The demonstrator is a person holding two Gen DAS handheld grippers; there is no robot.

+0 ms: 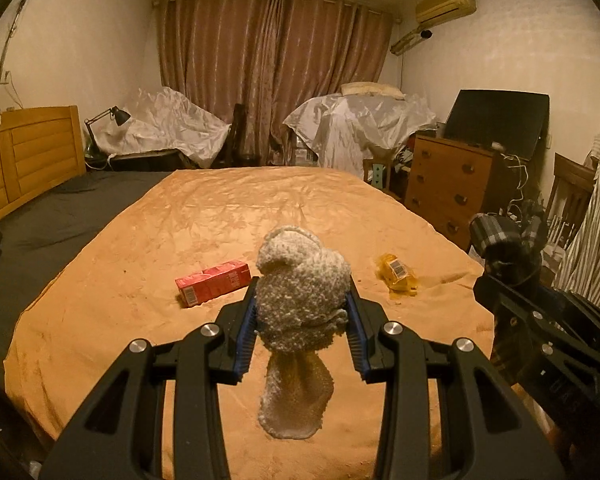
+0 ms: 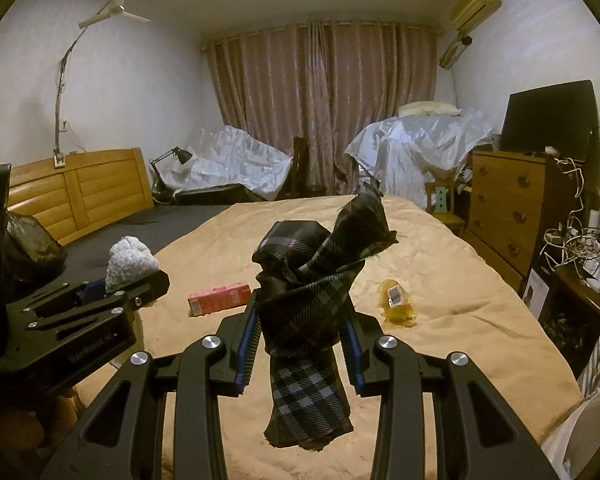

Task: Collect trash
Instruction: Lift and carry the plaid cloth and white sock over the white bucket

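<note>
My left hand-held gripper [image 1: 302, 312] clamps fuzzy sock [image 1: 300, 292] – right hand-held gripper [image 2: 298, 334] clamps plaid cloth [image 2: 312, 292], both above bed [image 1: 140, 248].

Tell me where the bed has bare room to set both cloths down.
Free: the wide blanket stretch beyond the red carton toward the curtains, and the grey sheet by the headboard. Crowded: the near strip between the carton and the yellow wrapper.

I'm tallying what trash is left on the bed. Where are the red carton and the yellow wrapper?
red carton [image 1: 213, 282], left wrist view, on its long side face.
yellow wrapper [image 1: 397, 273], left wrist view, on its barcode label.
</note>
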